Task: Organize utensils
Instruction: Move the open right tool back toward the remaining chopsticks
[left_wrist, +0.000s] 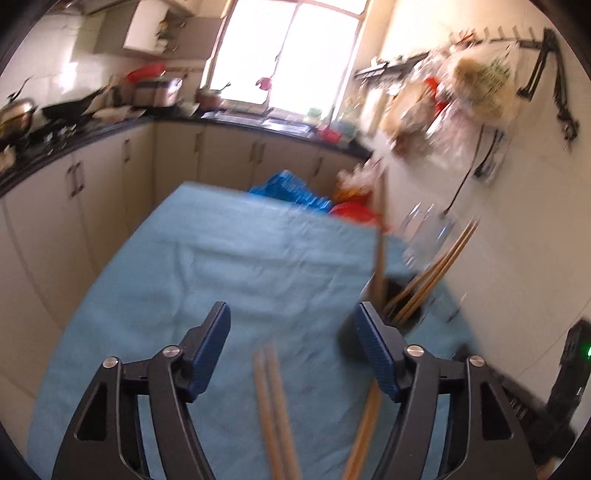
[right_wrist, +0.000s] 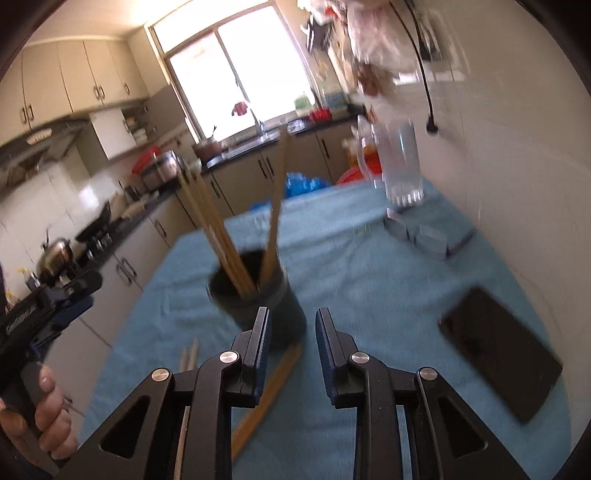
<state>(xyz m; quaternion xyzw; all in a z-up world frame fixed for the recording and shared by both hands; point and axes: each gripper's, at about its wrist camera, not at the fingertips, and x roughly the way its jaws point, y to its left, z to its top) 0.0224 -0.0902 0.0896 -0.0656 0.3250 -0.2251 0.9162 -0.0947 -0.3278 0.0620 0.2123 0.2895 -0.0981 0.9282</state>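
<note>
A black cup (right_wrist: 258, 295) holding several wooden chopsticks (right_wrist: 218, 229) stands on the blue cloth (right_wrist: 369, 277); in the left wrist view the cup (left_wrist: 402, 310) sits just past the right finger. My left gripper (left_wrist: 291, 325) is open and empty above two loose chopsticks (left_wrist: 273, 406); another pair (left_wrist: 365, 424) lies under its right finger. My right gripper (right_wrist: 291, 332) is partly open and empty, just in front of the cup, with loose chopsticks (right_wrist: 269, 391) lying below its left finger. The left gripper (right_wrist: 48, 310) also shows at the far left of the right wrist view.
A black phone (right_wrist: 502, 350) lies on the cloth to the right. A glass mug (right_wrist: 399, 162) and small clear containers (right_wrist: 424, 236) stand at the far right near the wall. Kitchen counters (left_wrist: 110, 129) surround the table. Bags (left_wrist: 461, 96) hang on the wall.
</note>
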